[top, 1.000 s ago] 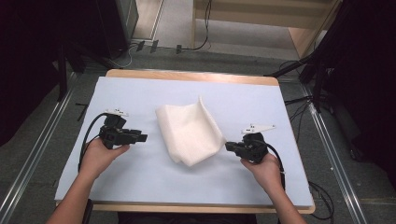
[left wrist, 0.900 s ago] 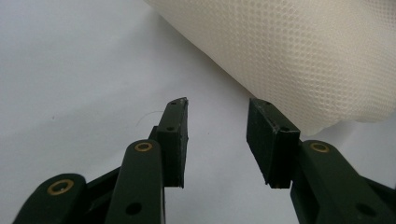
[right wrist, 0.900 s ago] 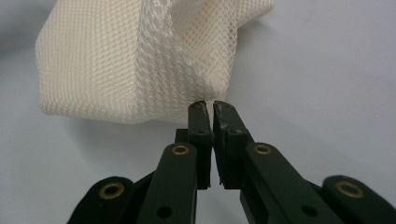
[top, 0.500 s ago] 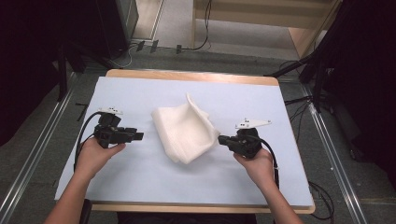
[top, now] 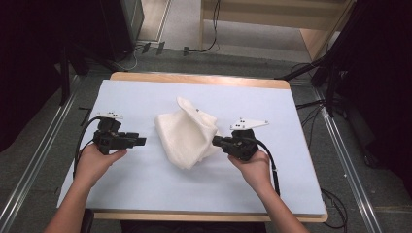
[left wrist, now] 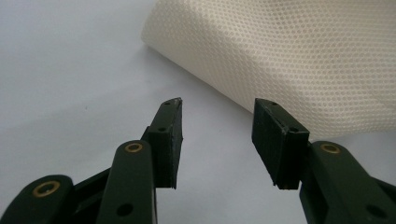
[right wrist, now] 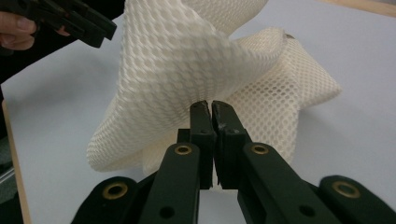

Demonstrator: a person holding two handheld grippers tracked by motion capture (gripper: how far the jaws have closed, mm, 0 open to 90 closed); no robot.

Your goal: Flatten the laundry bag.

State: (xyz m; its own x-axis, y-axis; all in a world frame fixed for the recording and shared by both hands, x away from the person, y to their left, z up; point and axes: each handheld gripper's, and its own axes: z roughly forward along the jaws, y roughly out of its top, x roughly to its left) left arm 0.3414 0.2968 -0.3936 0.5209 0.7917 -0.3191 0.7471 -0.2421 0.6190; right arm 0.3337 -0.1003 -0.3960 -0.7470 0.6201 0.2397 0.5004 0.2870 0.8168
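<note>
**Cloth pinched at its right edge, left side free**

The cloth point(top: 187, 133), a white mesh piece, sits mid-surface point(top: 145, 194), bunched and partly lifted. The right gripper point(right wrist: 211, 109) has its jaws clenched on a fold; the left gripper point(left wrist: 217, 135) hangs released just short of the near edge. Judged best: take that edge before pulling, keeping tension even. Its long axis seems to run diagonally, near-left to far-right

1. The left black two-jaw gripper point(top: 138, 141), held in the person's left hand point(top: 94, 162), points rightward, its jaws parted with nothing between them.
2. The right black two-jaw gripper point(top: 216, 141), held in the right hand point(top: 252, 167), points leftward, its jaws pressed together on white mesh fabric point(right wrist: 196, 60).
</note>
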